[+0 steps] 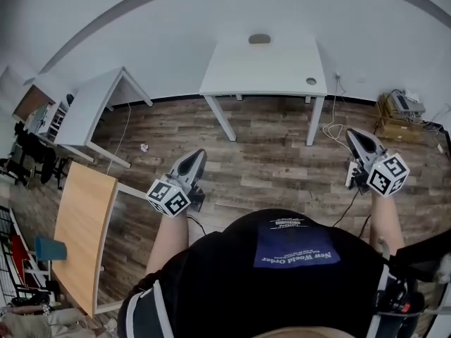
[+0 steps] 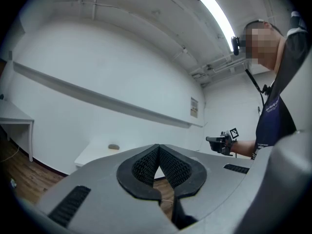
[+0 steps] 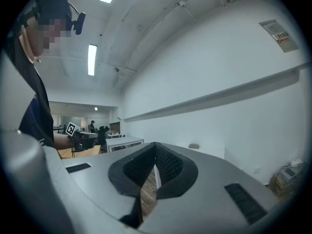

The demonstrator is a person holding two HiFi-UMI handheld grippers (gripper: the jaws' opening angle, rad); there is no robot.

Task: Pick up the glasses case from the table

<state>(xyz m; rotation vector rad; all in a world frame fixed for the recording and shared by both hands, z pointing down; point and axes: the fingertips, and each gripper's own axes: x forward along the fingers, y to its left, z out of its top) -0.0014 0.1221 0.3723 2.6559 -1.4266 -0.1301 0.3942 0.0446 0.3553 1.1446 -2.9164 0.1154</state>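
While you stand on the wood-plank floor [image 1: 268,153] facing a white wall, a white table [image 1: 232,69] sits ahead of you against that wall. A wooden-topped table [image 1: 81,224] is off to your left. The glasses case [image 1: 259,39] lies at the white table's far edge, close to the wall and well apart from both tools. It reads as a small, flat, grey-brown oval. Your left gripper [image 1: 196,153] and right gripper [image 1: 352,133] both have their jaws pressed together with nothing between them.
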